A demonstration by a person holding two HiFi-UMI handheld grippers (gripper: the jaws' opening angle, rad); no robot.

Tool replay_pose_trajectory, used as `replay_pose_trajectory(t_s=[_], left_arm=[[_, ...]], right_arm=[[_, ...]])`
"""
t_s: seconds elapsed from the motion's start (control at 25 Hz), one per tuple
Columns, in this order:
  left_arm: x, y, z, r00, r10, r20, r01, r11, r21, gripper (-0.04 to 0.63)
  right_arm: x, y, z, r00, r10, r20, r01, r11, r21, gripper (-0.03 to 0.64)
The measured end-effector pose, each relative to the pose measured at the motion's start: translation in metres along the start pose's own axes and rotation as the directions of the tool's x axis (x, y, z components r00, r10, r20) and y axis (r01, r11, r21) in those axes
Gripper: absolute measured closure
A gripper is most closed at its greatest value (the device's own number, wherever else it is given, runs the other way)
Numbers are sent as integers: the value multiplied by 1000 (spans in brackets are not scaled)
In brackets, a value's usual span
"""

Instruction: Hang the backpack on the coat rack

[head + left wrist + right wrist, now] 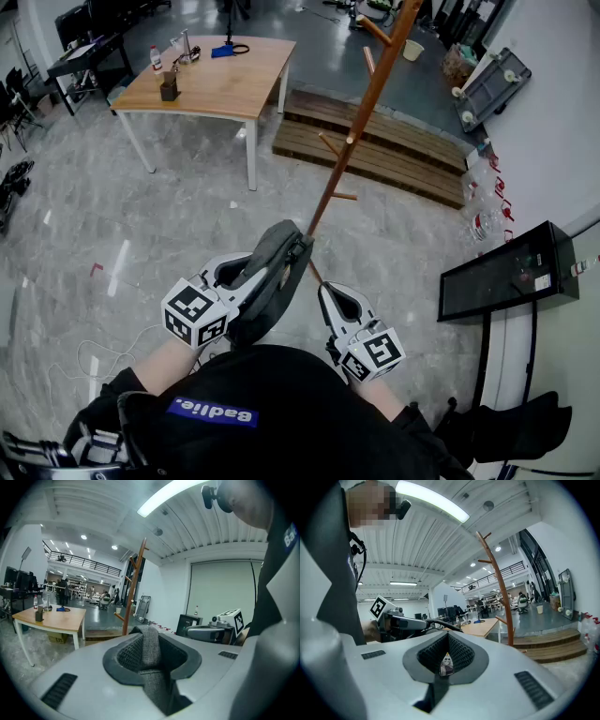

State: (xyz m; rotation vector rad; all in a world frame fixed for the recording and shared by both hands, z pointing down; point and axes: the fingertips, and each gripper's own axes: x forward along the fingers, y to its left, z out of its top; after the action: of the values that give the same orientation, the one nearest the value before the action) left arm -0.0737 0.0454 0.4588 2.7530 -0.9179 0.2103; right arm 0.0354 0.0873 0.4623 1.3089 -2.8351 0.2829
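Left tool (151, 638) tight on backpack strap (151, 660), right tool (446, 662) pressed together alongside, coat rack (361, 112) beyond.

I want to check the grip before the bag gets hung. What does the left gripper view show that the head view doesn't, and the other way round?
Only the left gripper view: the grey strap pinched between the jaws of the left gripper, and the ceiling light.
Only the head view: the backpack as a whole, and that gripper's marker cube.
Both: the coat rack, the wooden table and the right gripper.
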Motion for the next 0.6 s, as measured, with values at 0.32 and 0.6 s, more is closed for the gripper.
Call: replay_pose_trajectory(t_s=[0.32,0.6], left_arm=[[3,-2,-2,1000,11,-7,-11,1000,0,489],[12,1,5,999,54,-5,-54,999,-1,489]], right_arm=[[-3,-5,0,1000,9,1,-9,1000,-1,620],[-8,-17,8,998,54,41,-55,998,19,620]])
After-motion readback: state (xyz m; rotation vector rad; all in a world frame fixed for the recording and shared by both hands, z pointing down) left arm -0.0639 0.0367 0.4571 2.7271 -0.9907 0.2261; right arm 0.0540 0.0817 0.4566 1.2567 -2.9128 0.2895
